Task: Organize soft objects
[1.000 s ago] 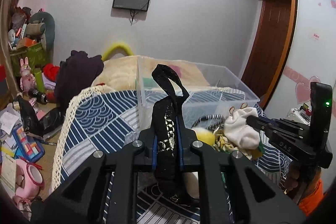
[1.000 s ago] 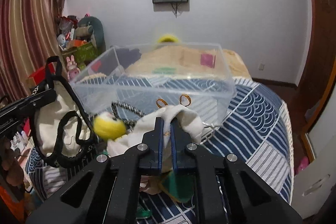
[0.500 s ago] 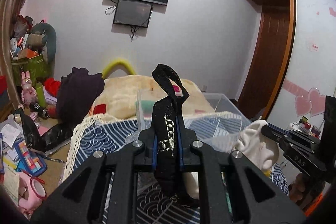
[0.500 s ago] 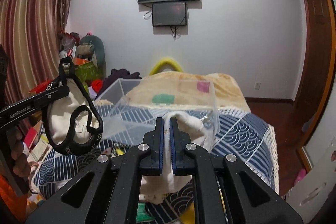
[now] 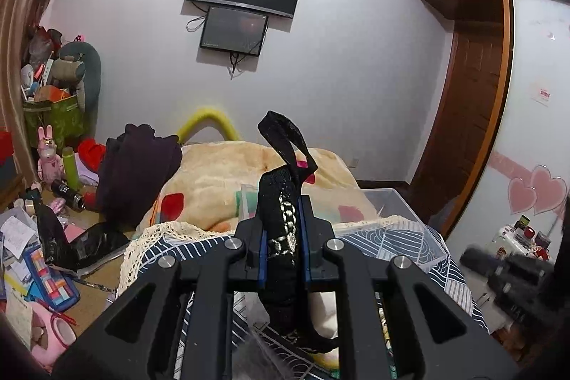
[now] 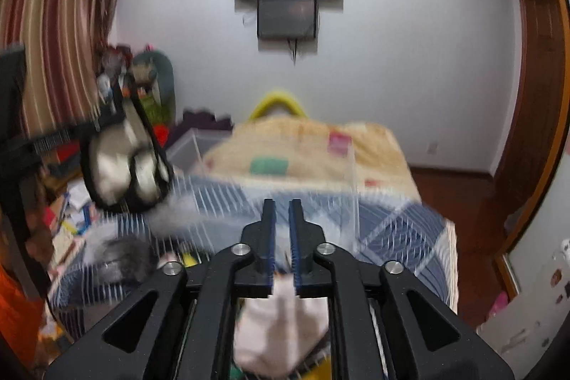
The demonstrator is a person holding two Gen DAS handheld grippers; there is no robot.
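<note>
Both grippers have risen above the bed (image 5: 409, 248). Left gripper (image 5: 281, 234) clamps the black bag strap (image 5: 283, 223); right gripper (image 6: 281, 230), jaws opening, sheds the white cloth (image 6: 281, 326), which may miss the clear bin (image 5: 395, 202).

I see a black woven cloth strap (image 5: 281, 202) with shiny metal chain, a clear smooth plastic box (image 5: 399, 202), a fluffy blanket (image 5: 221, 180), a white soft cloth (image 6: 281, 323), and a glossy wood wardrobe (image 5: 463, 116).
</note>
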